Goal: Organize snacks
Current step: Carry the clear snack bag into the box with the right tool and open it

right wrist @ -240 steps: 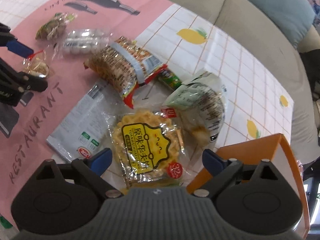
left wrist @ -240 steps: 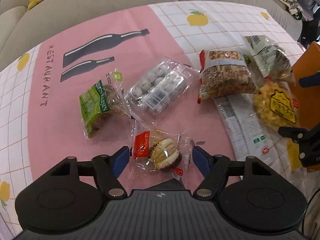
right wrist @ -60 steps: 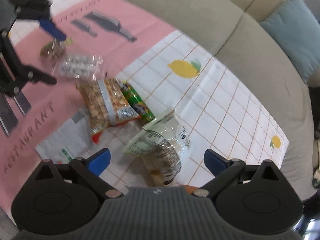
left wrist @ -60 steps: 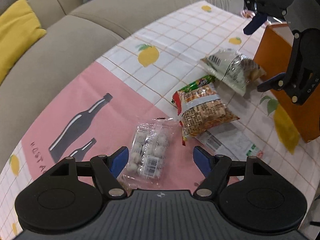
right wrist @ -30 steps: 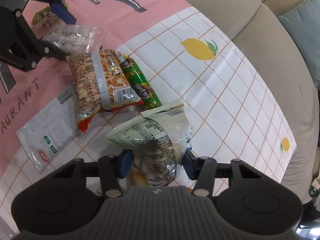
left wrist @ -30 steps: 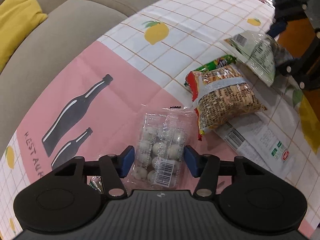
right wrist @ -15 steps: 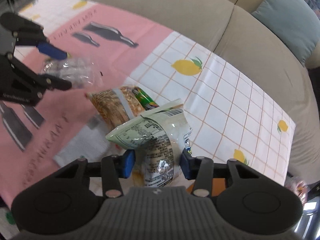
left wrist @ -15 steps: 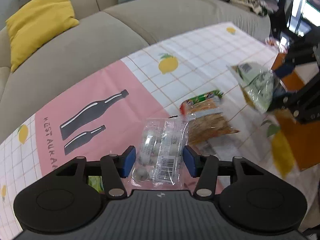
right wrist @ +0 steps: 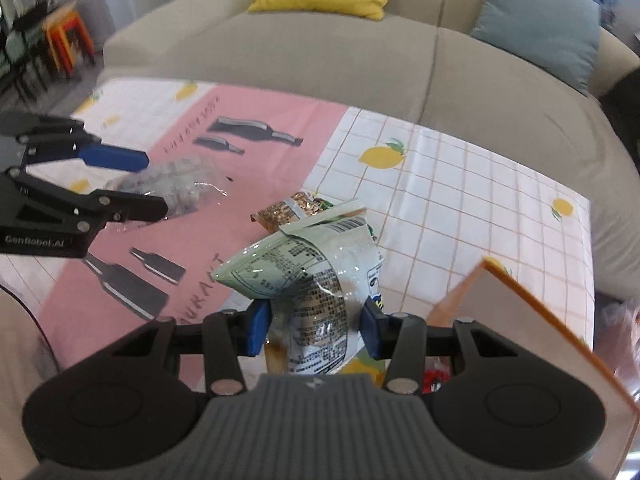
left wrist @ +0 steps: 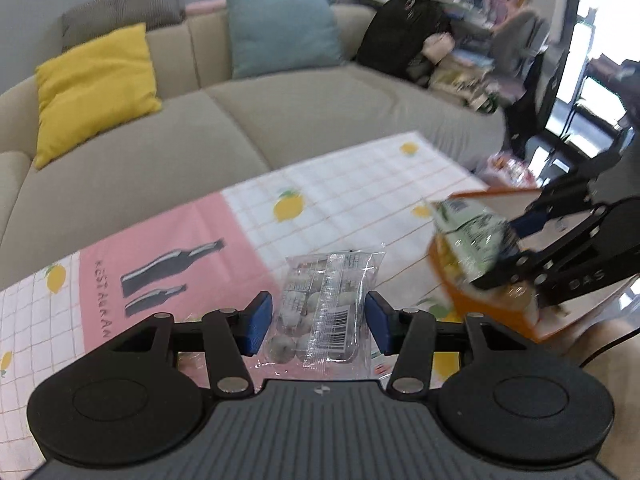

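Observation:
My left gripper (left wrist: 318,322) is shut on a clear pack of round white sweets (left wrist: 326,304) and holds it above the table. The same pack shows in the right wrist view (right wrist: 176,188) between the left gripper's fingers (right wrist: 114,159). My right gripper (right wrist: 316,332) is shut on a pale green and clear snack bag (right wrist: 312,280), held in the air beside the orange box (right wrist: 520,320). In the left wrist view that bag (left wrist: 468,236) hangs over the orange box (left wrist: 480,308). A brown snack bag (right wrist: 288,208) lies on the cloth behind it.
The table carries a pink and white checked cloth (left wrist: 340,200) with lemons and bottle prints. A beige sofa (left wrist: 240,128) with a yellow cushion (left wrist: 94,88) and a blue cushion (left wrist: 280,28) runs along the far side. Cluttered furniture stands at the right.
Both grippers closed on their packs and lifted them off the table. The right one has carried the green bag up beside the orange box; the left one has raised the sweets pack.

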The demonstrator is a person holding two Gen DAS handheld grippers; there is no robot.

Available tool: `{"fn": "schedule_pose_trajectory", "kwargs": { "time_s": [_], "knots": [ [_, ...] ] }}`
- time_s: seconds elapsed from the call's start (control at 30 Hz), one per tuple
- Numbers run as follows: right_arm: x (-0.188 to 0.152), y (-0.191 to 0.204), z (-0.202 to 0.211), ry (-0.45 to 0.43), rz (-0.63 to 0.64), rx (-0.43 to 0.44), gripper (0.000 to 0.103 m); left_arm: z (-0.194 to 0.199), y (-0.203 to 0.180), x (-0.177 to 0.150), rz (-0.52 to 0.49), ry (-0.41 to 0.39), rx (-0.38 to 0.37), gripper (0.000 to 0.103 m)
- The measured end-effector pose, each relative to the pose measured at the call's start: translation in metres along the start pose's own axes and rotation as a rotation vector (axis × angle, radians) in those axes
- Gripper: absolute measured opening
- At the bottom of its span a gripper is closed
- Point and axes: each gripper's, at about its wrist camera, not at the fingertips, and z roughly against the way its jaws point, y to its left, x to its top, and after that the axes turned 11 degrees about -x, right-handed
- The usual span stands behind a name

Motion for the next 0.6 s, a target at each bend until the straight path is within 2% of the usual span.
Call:
{"fn": "schedule_pose_trajectory", "kwargs": {
  "time_s": [0.2, 0.37, 0.4, 0.43, 0.6],
  "knots": [
    [-0.025, -0.032, 0.034, -0.022, -0.101, -0.003, 0.045, 0.002, -0.048, 0.023, -0.057, -0.049, -0.085, 0.057],
    [-0.048, -0.063, 0.049, -0.018, -0.150, -0.060, 0.045, -0.024, -0.090, 0.043, -0.118, -0.044, -0.164, 0.056],
    [-0.053, -0.071, 0.051, -0.014, -0.163, -0.071, 0.045, -0.032, -0.098, 0.046, -0.129, -0.038, -0.188, 0.030],
    [-0.058, -0.078, 0.052, -0.009, -0.180, -0.082, 0.045, -0.042, -0.107, 0.051, -0.138, -0.018, -0.212, 0.011],
    [-0.082, -0.111, 0.051, 0.025, -0.257, -0.136, 0.045, -0.083, -0.140, 0.064, -0.194, 0.038, -0.250, 0.012]
  ]
}}
